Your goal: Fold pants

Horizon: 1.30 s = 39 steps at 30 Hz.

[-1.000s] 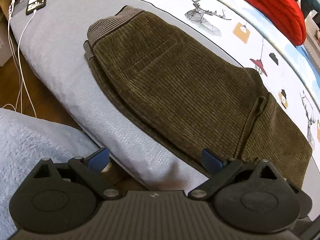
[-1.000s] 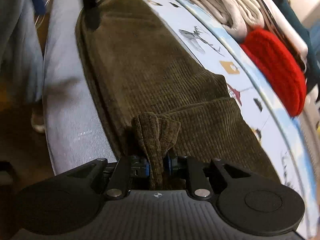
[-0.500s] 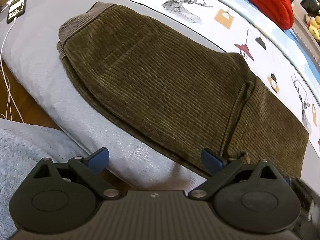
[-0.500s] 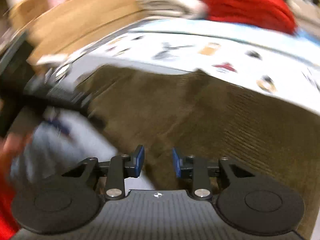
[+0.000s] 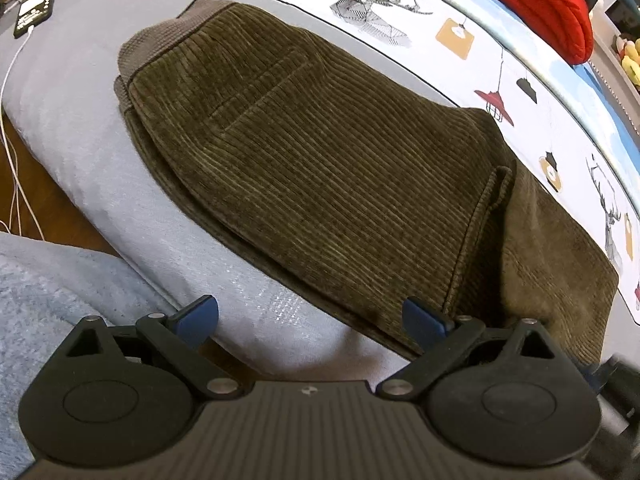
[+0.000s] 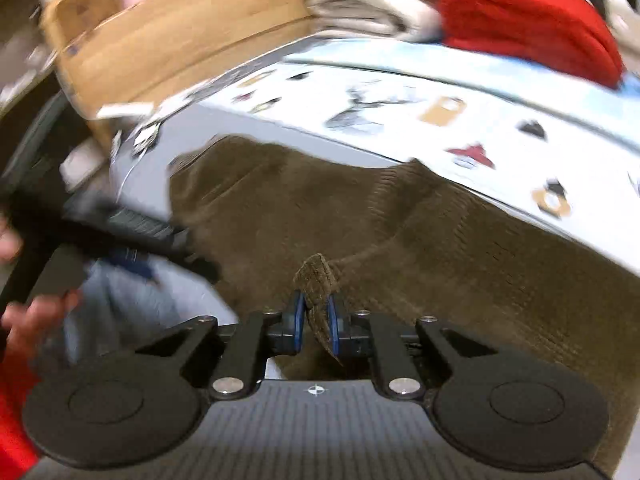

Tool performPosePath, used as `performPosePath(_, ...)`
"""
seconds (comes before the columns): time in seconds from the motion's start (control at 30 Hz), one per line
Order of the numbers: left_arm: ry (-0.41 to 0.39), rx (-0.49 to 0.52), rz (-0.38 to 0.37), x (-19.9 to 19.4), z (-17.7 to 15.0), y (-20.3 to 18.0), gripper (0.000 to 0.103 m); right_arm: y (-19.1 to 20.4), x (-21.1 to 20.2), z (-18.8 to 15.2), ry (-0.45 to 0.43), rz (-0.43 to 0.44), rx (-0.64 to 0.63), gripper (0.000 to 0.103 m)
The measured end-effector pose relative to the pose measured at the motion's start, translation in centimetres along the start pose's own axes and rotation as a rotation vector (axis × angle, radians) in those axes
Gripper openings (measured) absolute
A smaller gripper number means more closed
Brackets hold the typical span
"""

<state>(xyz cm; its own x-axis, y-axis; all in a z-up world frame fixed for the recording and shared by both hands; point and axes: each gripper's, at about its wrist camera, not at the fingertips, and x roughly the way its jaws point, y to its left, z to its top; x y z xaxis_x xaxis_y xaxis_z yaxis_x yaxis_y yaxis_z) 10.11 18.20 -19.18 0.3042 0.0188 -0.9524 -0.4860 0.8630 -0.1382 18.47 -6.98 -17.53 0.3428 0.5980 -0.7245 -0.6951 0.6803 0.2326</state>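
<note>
Between the blue pads of the right gripper (image 6: 317, 322), whose jaws are closing, stands a pinched tab of the pants (image 5: 320, 160), the brown corduroy hem. Ahead of that claw the rest of the garment lies folded on the grey bedcover (image 5: 80, 92), waistband farthest off. To its left, the left gripper (image 5: 310, 318) hangs spread and empty above the bed's near edge. Best to keep the pinch firm and carry the hem straight toward the waistband, laying edges flush. Beyond, a red knit (image 6: 528, 28) sits blurred.
</note>
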Motion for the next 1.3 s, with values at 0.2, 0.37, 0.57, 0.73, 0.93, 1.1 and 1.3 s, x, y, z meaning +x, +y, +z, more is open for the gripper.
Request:
performPosePath(0.2,0.000,-0.004,0.006,0.1,-0.2,0.4,0.100,1.8,5.0,-3.8,0.220,-0.013,-0.071,0.015)
performPosePath(0.37,-0.014,-0.029,0.015,0.4,0.7,1.4,0.100,-1.0,0.3,-1.7,0.077,0.083,0.074,0.031)
performPosePath(0.57,-0.025,-0.059,0.016,0.9,2.1,2.1,0.100,-7.5,-1.8,3.0,-0.032,-0.090,0.135,0.043)
performPosePath(0.73,-0.021,-0.066,0.036,1.5,3.1,2.4,0.100,-4.1,1.2,1.1,0.136,0.050,0.005,0.047)
performPosePath(0.93,-0.067,-0.043,0.085,1.4,4.9,2.9,0.100,-0.2,3.1,-1.6,0.129,0.003,-0.115,0.015)
performPosePath(1.1,-0.092,-0.088,0.095,1.1,6.0,4.2,0.100,-1.0,0.4,-0.3,0.051,0.031,-0.099,0.006)
performPosePath(1.3,-0.069,-0.140,0.094,1.9,6.2,5.2,0.100,0.7,-0.4,-1.6,0.118,0.090,-0.211,0.006)
